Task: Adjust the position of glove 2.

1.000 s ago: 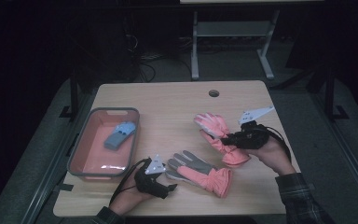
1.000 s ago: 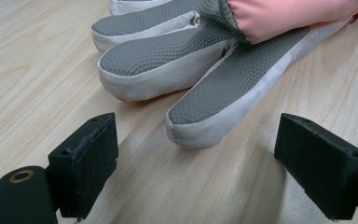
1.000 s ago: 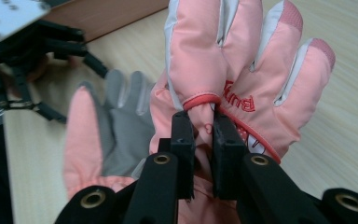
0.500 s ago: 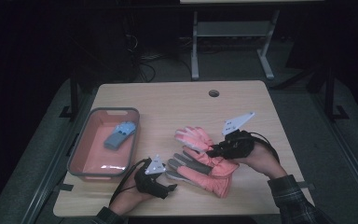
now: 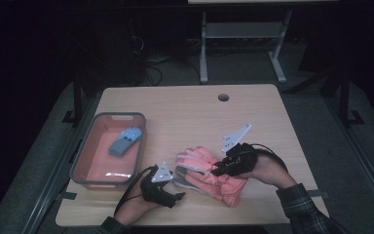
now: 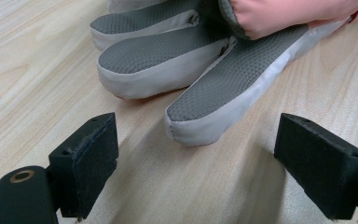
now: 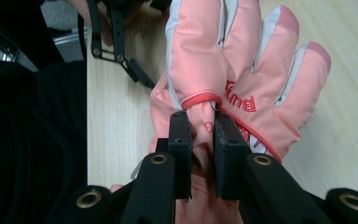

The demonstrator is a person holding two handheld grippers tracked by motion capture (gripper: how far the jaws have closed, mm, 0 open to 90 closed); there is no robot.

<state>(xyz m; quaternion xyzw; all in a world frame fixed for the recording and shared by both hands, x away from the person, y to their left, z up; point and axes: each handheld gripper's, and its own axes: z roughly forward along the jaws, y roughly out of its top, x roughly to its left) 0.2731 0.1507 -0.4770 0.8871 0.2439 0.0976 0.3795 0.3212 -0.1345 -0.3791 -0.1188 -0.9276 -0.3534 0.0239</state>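
- High view: both forearms come in from the bottom edge. The left gripper sits low on the wooden table near the front edge, pointing right at the grey fingertips of the lower glove. The right gripper reaches in from the right, hand angled left, over the pink glove – that one lies on top of the lower glove, near the table's front middle.
- Same view, containers: a grey-rimmed tray with a pink inside sits on the left side of the table, and a small blue object lies in it. Can't tell what the object is.
- Left gripper view: jaws spread wide with nothing between them, resting just short of the lower glove's grey textured fingers, which lie flat on the wood. A bit of the pink glove overlaps them at the top.
- Right gripper view: jaws pinched tight on a fold of the pink glove at the red-piped cuff seam – the high view is too small to show that grip. Red stitched lettering is visible on the glove's back, fingers pointing away from the camera.
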